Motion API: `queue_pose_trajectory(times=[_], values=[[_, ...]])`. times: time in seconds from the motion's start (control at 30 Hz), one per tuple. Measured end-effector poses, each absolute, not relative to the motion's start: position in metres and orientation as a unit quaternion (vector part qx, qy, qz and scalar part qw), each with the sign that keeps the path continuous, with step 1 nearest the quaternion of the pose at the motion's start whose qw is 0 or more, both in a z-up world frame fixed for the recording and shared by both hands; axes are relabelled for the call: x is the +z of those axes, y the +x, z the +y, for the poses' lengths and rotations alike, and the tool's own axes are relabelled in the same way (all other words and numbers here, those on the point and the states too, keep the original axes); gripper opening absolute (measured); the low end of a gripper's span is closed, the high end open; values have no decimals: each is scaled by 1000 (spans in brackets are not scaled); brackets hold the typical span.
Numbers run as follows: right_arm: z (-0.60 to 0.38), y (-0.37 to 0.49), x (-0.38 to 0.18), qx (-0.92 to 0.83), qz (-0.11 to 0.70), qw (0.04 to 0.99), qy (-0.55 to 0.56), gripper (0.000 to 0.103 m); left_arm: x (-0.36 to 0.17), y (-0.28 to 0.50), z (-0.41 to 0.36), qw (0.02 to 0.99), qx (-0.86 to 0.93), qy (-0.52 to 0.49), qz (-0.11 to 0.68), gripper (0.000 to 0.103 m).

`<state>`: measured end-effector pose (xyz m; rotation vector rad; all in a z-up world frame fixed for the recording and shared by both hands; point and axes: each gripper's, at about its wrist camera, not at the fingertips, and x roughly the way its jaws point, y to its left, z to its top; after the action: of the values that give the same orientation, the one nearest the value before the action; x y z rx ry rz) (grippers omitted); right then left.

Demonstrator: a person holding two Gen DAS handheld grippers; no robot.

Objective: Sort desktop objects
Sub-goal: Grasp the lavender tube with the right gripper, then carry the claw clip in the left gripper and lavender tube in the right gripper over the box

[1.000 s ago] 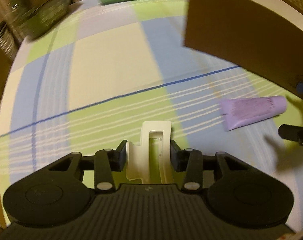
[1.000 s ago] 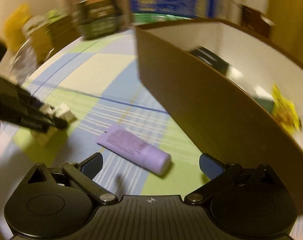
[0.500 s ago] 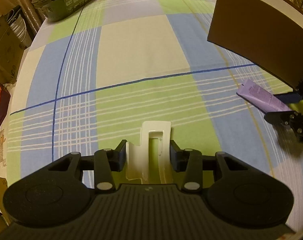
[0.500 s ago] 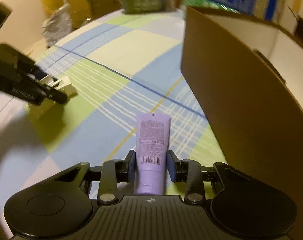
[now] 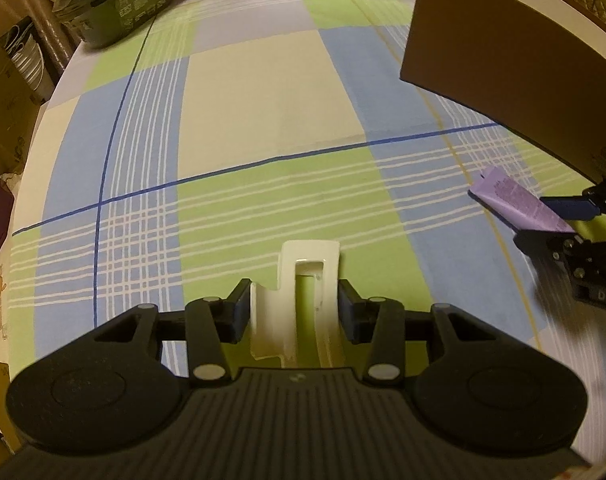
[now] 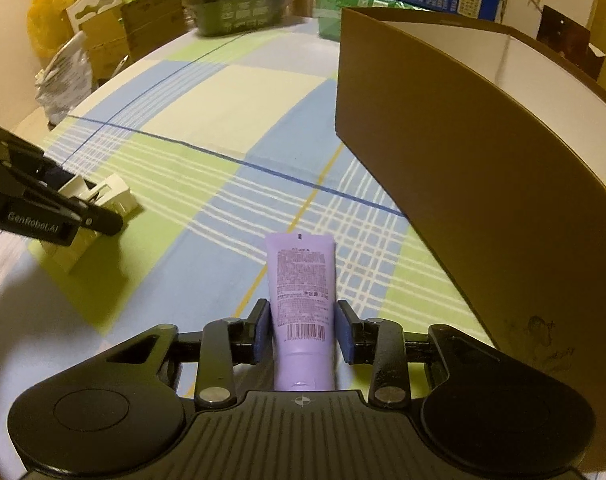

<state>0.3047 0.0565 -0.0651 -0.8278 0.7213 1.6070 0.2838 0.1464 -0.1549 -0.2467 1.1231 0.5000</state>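
Having just closed from wide open, the right gripper [image 6: 302, 338] clamps the purple tube [image 6: 301, 280] beside the cardboard box [image 6: 463, 184], ready for transfer, while the left gripper [image 5: 294, 312] grips its white plastic piece [image 5: 303, 292].

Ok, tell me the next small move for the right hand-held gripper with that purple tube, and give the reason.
Probably lift it. The right hand-held gripper is shut on the purple tube, whose far end seems to lie low over the checked tablecloth. The brown box beside it has a tall wall, so the tube most likely has to rise before it can go over the rim.
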Motion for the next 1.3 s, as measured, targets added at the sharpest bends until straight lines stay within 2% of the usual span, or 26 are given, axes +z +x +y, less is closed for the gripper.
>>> queue_pose_trajectory(times=[0.37, 0.7, 1.3], values=[[27, 295, -62, 664, 326, 580, -342, 31, -152, 275, 121, 819, 195, -100, 531, 37], [-13, 306, -51, 630, 385, 605, -298, 30, -141, 267, 100, 830, 150, -94, 529, 36], [-62, 338, 19, 624, 372, 654, -211, 31, -69, 300, 53, 886, 74, -63, 454, 36]])
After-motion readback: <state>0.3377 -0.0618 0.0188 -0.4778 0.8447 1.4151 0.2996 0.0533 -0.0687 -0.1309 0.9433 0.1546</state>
